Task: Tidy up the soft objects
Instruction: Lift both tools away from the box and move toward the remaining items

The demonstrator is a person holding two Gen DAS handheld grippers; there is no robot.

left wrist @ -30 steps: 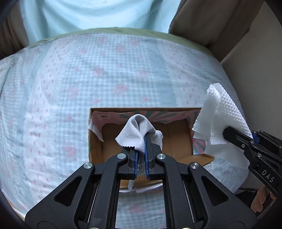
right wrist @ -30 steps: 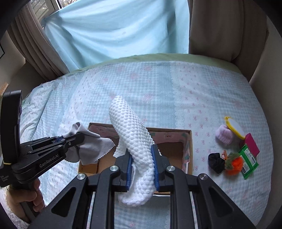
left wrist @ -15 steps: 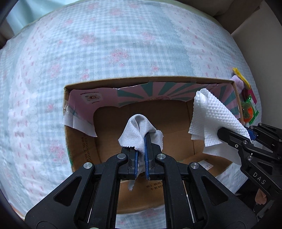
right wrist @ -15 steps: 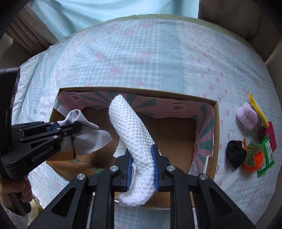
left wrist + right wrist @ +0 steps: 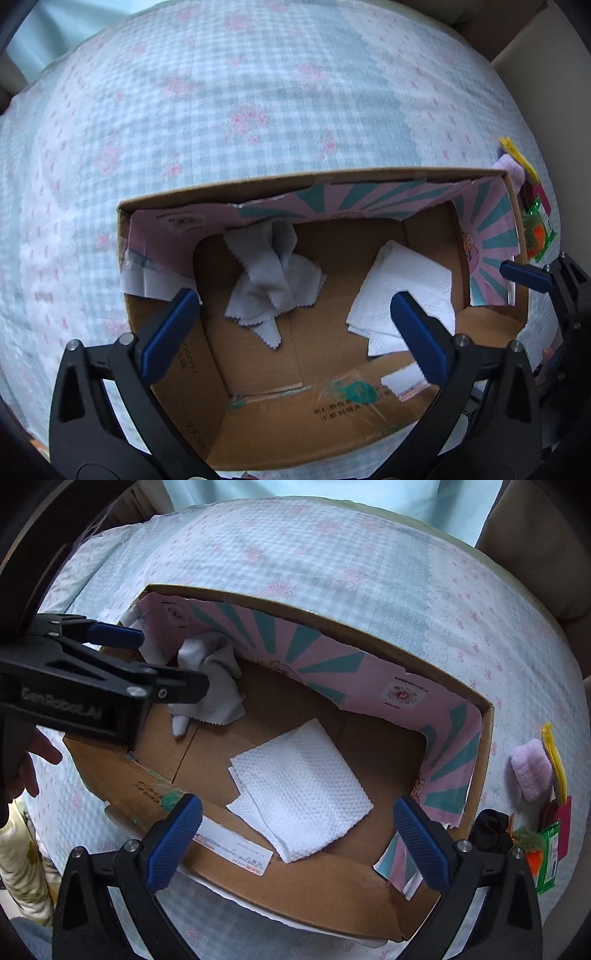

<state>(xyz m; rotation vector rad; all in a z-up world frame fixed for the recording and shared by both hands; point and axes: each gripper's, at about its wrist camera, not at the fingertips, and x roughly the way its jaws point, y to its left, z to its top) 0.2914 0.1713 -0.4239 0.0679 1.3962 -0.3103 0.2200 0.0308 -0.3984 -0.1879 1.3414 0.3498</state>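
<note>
A cardboard box [image 5: 303,181] lined with pink and teal paper sits on the bed. A crumpled grey cloth [image 5: 269,280] lies loose on its floor at the back left. A folded white paper towel [image 5: 406,266] lies flat to its right. My left gripper [image 5: 291,297] hovers over the box, its jaws opening wide, with the cloth below and touching neither pad. My right gripper [image 5: 297,803] is above the towel [image 5: 299,786], jaws opening, and grips nothing. In the right wrist view my left gripper [image 5: 171,664] hangs beside the grey cloth [image 5: 214,679].
Right of the box on the patterned bedspread [image 5: 332,554] lie a pink plush piece [image 5: 532,770], a yellow item [image 5: 552,753], a black soft item [image 5: 491,830], an orange-green toy [image 5: 532,853] and a green packet [image 5: 550,853]. A hand [image 5: 22,768] holds the left gripper.
Both grippers sank toward the box, then opened. The grey cloth and the white towel dropped from their jaws and now lie on the box floor.
</note>
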